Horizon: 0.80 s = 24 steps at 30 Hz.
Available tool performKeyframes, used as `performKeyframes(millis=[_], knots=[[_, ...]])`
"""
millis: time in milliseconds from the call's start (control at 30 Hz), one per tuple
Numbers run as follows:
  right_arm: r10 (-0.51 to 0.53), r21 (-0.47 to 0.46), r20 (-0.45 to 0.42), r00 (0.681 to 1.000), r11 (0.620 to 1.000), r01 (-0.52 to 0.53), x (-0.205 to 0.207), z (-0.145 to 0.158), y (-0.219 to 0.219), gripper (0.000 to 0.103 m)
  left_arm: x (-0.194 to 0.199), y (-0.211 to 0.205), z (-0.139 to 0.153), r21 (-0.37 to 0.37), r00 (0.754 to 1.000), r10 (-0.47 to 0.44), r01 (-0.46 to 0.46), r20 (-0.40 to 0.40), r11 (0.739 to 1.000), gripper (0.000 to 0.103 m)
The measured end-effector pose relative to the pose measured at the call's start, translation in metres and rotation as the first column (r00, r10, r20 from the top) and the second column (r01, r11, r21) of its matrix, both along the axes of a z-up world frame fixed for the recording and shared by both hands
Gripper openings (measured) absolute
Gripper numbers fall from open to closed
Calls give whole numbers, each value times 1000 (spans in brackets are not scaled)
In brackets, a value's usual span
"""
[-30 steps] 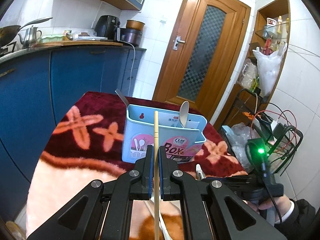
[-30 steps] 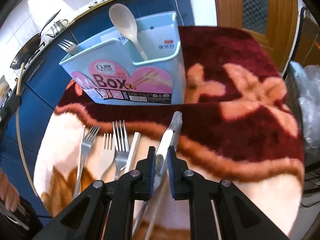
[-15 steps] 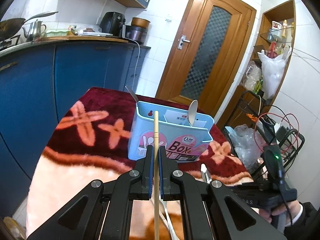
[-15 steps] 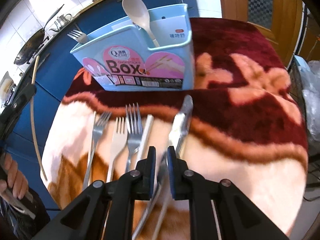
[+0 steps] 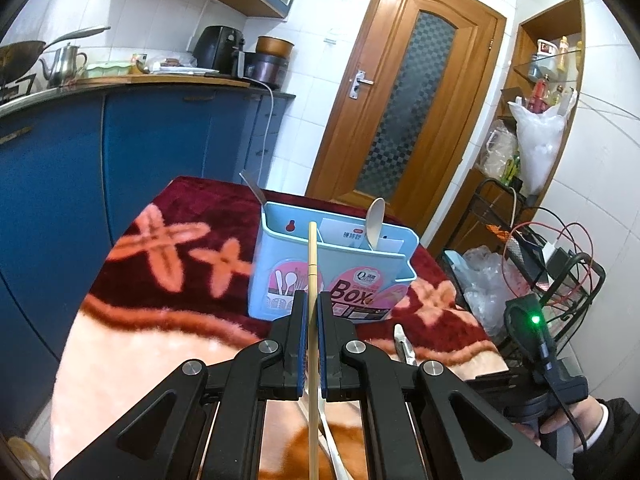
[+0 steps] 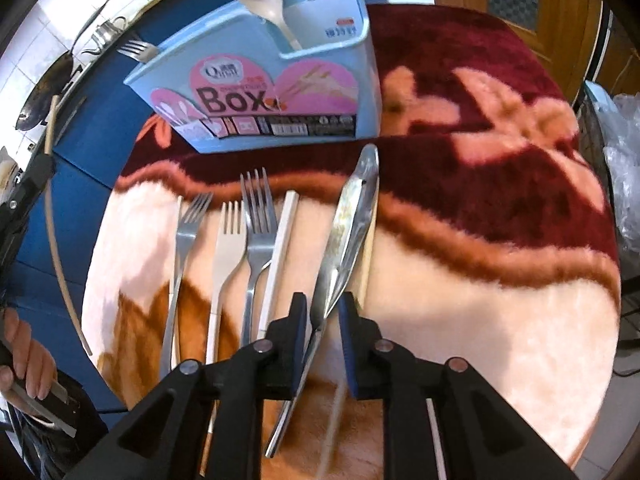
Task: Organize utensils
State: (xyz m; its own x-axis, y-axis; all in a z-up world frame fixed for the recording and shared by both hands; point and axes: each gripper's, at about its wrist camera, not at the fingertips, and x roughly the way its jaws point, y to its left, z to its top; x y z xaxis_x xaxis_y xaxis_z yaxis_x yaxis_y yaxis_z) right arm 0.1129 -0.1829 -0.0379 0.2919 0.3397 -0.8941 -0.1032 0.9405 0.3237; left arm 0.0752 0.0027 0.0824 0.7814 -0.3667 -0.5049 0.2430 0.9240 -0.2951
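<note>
A light blue utensil box (image 5: 332, 264) stands on the blanket-covered table; it also shows in the right wrist view (image 6: 272, 92), holding a cream spoon (image 6: 260, 0) and a fork (image 6: 136, 50). My left gripper (image 5: 313, 308) is shut on a wooden chopstick (image 5: 313, 264), held upright in front of the box. My right gripper (image 6: 323, 312) straddles a steel knife (image 6: 348, 224), which looks raised off the blanket; its jaws stand slightly apart around the handle. Three forks (image 6: 256, 216) and a white chopstick (image 6: 280, 252) lie left of the knife.
The table has a fluffy red and peach blanket (image 6: 480, 280). Blue kitchen cabinets (image 5: 120, 152) stand left, a wooden door (image 5: 404, 112) behind. A wire rack with cables (image 5: 552, 264) and plastic bags stand at the right.
My right gripper has pulled back and up with the knife, so more of the forks shows. My left gripper with the chopstick has drawn back a little from the box.
</note>
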Motion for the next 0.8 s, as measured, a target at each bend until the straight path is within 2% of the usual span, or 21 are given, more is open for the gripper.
performKeyframes(millis=[133,333,600,733,800], knots=[[8,7,9,1000,1000,-8,0,1,0,23,2,3,0,-3,1000,5,-5,1,1000,4],[-20,38,25,999,999,19,24,2,-6,25,7,1,1,-14,1000,2,-2,0,1000,4],[-36,151,37,999,988,30,44,-5,-16,27,14,-8,9,0,999,-17,17,32,1000,4],[-53,120,95,994,992,42,39,-3,-19,13,25,-13,13,-5,999,-15,16,35,1000,4],[-65,112,131,989,992,50,32,2,-24,12,30,-16,16,-4,999,-14,14,40,1000,4]])
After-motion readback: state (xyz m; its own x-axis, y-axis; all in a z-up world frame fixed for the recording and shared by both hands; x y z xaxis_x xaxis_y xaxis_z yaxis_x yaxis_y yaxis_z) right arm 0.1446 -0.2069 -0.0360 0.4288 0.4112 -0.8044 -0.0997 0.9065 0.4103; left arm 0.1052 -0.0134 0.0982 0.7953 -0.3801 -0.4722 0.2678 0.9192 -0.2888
